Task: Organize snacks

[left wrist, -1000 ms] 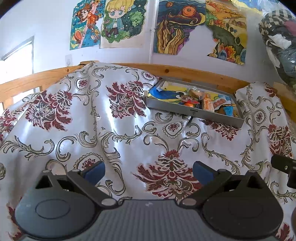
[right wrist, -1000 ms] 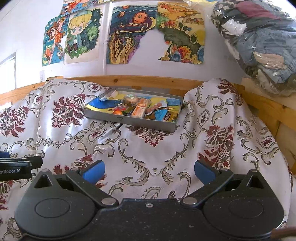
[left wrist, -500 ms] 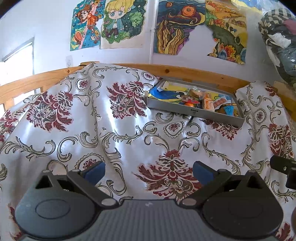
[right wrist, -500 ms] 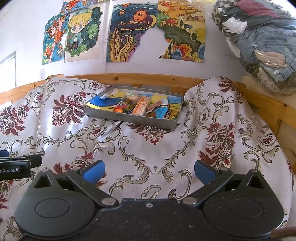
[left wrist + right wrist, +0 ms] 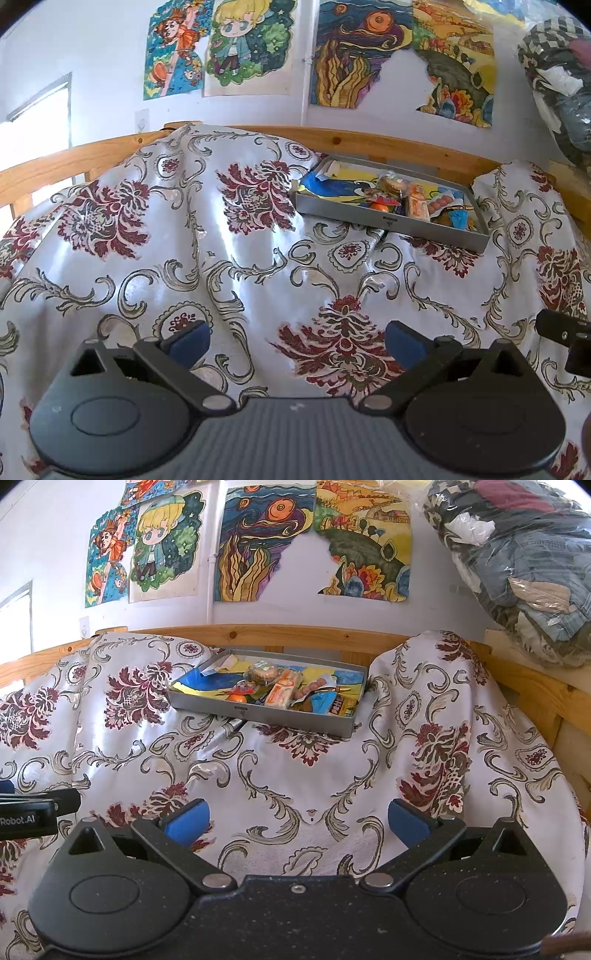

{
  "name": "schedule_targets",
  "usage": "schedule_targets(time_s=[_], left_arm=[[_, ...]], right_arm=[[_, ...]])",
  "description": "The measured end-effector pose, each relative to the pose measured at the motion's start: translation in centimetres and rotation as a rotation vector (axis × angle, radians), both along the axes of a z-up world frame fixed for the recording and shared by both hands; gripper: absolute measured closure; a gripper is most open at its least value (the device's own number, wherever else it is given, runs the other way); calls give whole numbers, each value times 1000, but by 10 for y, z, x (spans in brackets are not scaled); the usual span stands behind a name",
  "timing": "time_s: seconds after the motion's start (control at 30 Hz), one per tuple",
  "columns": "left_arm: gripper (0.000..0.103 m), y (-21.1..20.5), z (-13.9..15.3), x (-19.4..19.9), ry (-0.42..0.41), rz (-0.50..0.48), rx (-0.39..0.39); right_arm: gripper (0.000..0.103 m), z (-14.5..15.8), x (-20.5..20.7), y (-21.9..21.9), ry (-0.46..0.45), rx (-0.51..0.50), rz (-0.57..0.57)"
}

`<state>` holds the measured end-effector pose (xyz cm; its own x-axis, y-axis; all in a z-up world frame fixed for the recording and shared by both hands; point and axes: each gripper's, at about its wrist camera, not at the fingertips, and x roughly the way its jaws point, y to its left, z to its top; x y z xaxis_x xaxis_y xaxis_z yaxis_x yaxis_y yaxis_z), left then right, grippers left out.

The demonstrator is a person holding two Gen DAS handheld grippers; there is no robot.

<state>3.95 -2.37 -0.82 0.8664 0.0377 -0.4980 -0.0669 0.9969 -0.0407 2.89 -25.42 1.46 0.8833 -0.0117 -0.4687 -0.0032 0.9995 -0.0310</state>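
Two grippers sit low in their frames, the left gripper [image 5: 295,341] and the right gripper [image 5: 295,818], each with its blue-padded fingers spread wide and nothing between them, hovering over the floral cloth [image 5: 280,775] that drapes the surface. Past a broad stretch of bare cloth, in the upper middle of both views, lies the grey tray [image 5: 258,713], and the snacks [image 5: 284,690] are gathered inside it: a round wrapped biscuit, an orange packet, a row of small brown balls, dark wrappers toward the right end, all on a blue and yellow liner. No snack shows loose on the cloth, so the scene fits either a tidy-up already gathered or a sorting within the tray yet to come; I cannot tell which. Any reach to the tray would call for a long forward travel over rumpled folds. Room is generous in the centre; the cloth humps up at the tray's right, and the wooden rail [image 5: 295,635] runs close behind it, with the postered wall beyond
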Motion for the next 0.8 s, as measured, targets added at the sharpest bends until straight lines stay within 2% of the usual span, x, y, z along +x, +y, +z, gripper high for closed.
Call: schedule_targets(time_s=[0.37, 0.43, 0.8], left_arm=[[1, 4, 0, 2, 72, 40, -8], [1, 6, 1, 2, 72, 38, -28], [1, 5, 2, 1, 65, 37, -23]], right_arm=[[1, -3, 1, 2, 10, -7, 8], [1, -4, 1, 2, 11, -10, 10], [1, -4, 1, 4, 13, -12, 10]])
